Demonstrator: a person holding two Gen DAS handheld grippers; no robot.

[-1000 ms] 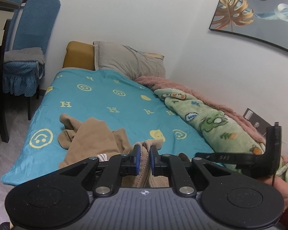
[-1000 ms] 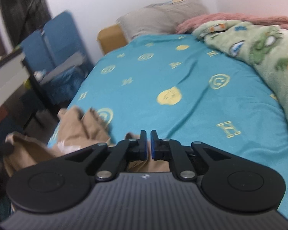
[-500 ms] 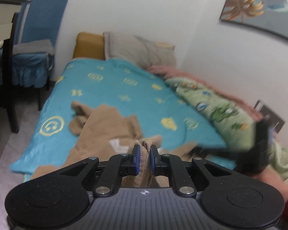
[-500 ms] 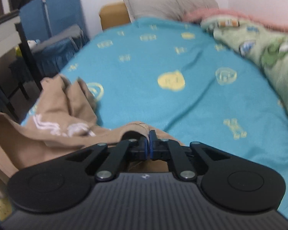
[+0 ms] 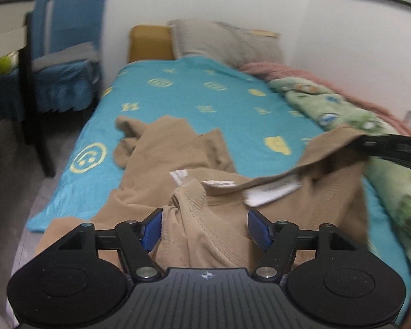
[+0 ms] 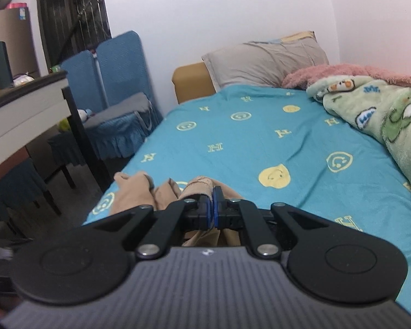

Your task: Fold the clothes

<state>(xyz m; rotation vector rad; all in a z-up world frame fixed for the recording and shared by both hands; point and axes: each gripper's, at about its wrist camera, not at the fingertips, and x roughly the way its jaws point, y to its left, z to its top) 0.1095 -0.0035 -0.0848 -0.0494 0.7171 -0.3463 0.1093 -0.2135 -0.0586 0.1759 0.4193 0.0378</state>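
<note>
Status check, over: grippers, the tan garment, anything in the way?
Left gripper open, cloth between fingers. Right gripper shut on tan garment, lifting its edge over the bed. Green blanket alongside.

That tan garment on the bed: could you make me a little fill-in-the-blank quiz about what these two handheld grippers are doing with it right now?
1. The left gripper has its jaws ____, with the tan garment lying between them.
2. The right gripper has its jaws ____ on a fold of that garment.
3. The garment lies on a bedsheet coloured ____.
4. The pillow at the head of the bed is ____.

Missing words: open; shut; teal; grey
</note>
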